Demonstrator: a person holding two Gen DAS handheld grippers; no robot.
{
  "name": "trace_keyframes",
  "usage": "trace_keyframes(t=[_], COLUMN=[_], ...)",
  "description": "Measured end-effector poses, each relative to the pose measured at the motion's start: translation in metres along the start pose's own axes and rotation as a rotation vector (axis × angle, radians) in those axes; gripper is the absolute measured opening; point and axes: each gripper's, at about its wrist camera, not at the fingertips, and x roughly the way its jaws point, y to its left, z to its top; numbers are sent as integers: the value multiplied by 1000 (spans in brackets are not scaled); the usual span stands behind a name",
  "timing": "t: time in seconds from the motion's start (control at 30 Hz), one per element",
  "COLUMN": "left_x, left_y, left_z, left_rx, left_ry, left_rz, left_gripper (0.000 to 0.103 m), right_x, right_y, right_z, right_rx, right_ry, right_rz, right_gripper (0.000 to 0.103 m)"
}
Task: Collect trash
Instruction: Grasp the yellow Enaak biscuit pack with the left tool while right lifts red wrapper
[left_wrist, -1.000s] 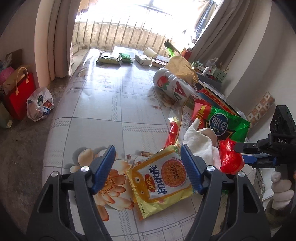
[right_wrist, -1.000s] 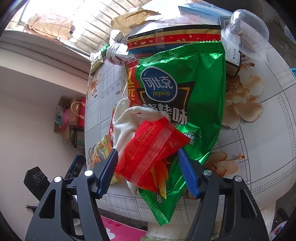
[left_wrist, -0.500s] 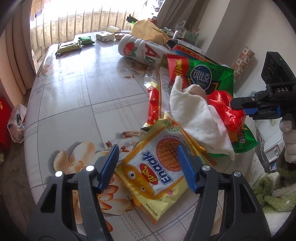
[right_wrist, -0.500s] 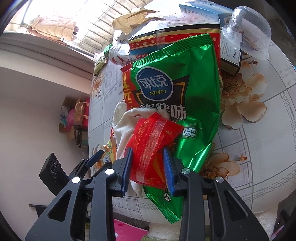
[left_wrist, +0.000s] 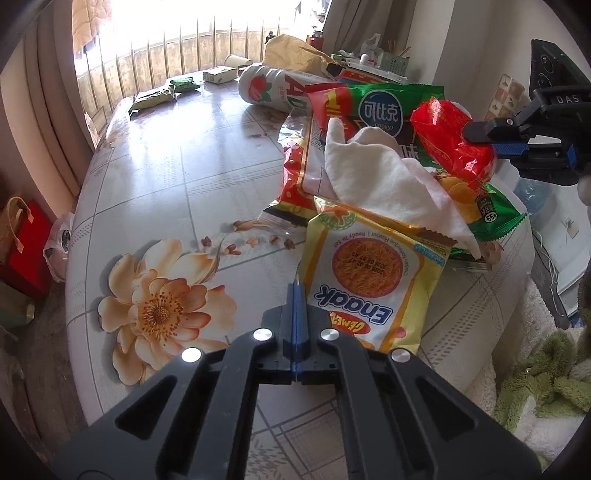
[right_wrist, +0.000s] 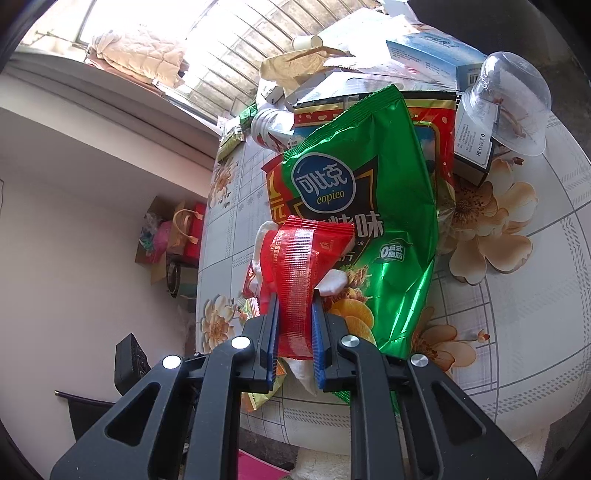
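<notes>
My left gripper (left_wrist: 296, 295) is shut on the left edge of a yellow Enaak noodle packet (left_wrist: 373, 280) that lies on the flowered tabletop (left_wrist: 155, 184). My right gripper (right_wrist: 294, 314) is shut on a red crinkly wrapper (right_wrist: 299, 266), also in the left wrist view (left_wrist: 448, 142), held just above a white tissue (left_wrist: 384, 177) and a green Copico chip bag (right_wrist: 373, 206). A red and yellow wrapper (left_wrist: 295, 177) lies under the tissue.
A white bottle with a strawberry label (left_wrist: 273, 86) lies on its side behind the pile. Boxes and a clear plastic cup (right_wrist: 513, 99) sit at the far side. Small packets (left_wrist: 155, 98) lie near the window. Bags (left_wrist: 22, 243) stand on the floor left.
My left gripper has closed from wide open onto the yellow packet's edge. My right gripper has closed tighter on the red wrapper and lifted it slightly.
</notes>
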Motion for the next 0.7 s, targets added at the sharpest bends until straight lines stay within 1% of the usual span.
trace_keyframes(t=[0.13, 0.23, 0.33, 0.4, 0.53, 0.6, 0.63, 0.67, 0.7], left_x=[-20, -41, -67, -82, -83, -72, -64, -56, -48], left_y=[-3, -1, 4, 4, 11, 13, 13, 12, 11], left_z=[-5, -3, 2, 5, 10, 13, 15, 15, 17], left_rx=[-58, -128, -202, -231, -288, -287, -283, -267, -244], left_ry=[-44, -92, -152, -183, -176, -132, -107, -86, -71], left_rz=[10, 2, -23, -42, -110, -161, -172, -188, -193], left_gripper=[0, 0, 0, 0, 0, 28, 67, 83, 83], right_x=[-13, -24, -36, -44, -53, -58, -60, -63, -64], right_y=[-5, -8, -9, -10, -11, -13, -14, -15, -15], right_z=[1, 2, 3, 2, -2, -5, -6, -8, -9], right_rx=[-2, -7, -19, -28, -45, -54, -58, -60, -61], right_ry=[-27, -49, -73, -88, -90, -84, -82, -82, -81], right_rz=[26, 46, 70, 86, 113, 122, 125, 128, 130], right_gripper=[16, 16, 16, 16, 16, 16, 16, 16, 16])
